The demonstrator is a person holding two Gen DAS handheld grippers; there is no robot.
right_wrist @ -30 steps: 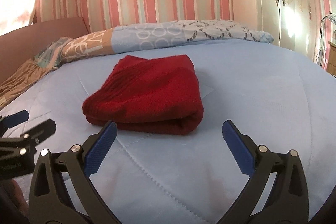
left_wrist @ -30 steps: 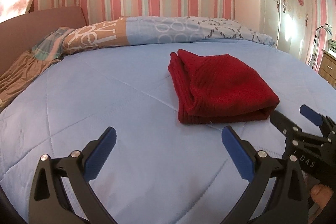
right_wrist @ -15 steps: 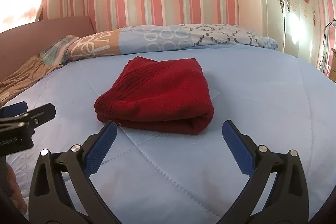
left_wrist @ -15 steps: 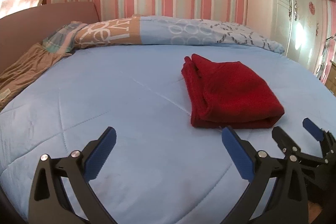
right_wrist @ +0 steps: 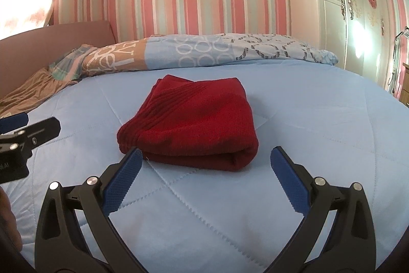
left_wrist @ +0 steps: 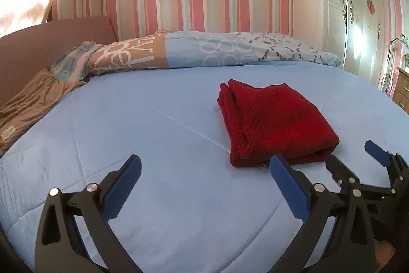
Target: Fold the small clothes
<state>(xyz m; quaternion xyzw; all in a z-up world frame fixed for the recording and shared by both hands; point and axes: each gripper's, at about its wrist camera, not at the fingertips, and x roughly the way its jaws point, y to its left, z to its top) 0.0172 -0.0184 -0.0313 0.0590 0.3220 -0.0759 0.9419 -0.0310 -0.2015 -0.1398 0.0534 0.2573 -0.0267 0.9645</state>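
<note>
A dark red knitted garment [left_wrist: 276, 119] lies folded into a compact rectangle on the light blue bed cover [left_wrist: 153, 134]; it also shows in the right wrist view [right_wrist: 194, 119]. My left gripper [left_wrist: 204, 165] is open and empty, just in front and to the left of the garment. My right gripper [right_wrist: 206, 157] is open and empty, just in front of the garment's folded edge. The right gripper also shows at the right of the left wrist view [left_wrist: 355, 157], and the left gripper at the left of the right wrist view [right_wrist: 28, 127].
A rolled patterned quilt [right_wrist: 204, 53] lies along the far side of the bed. A brown cloth [left_wrist: 30, 106] lies at the left by the headboard [left_wrist: 51, 42]. A white wardrobe [right_wrist: 358, 17] and a wooden drawer unit [left_wrist: 402, 91] stand at the right.
Both grippers have drawn back and risen a little, so the folded garment sits farther away in both views. Both stay open and empty.
</note>
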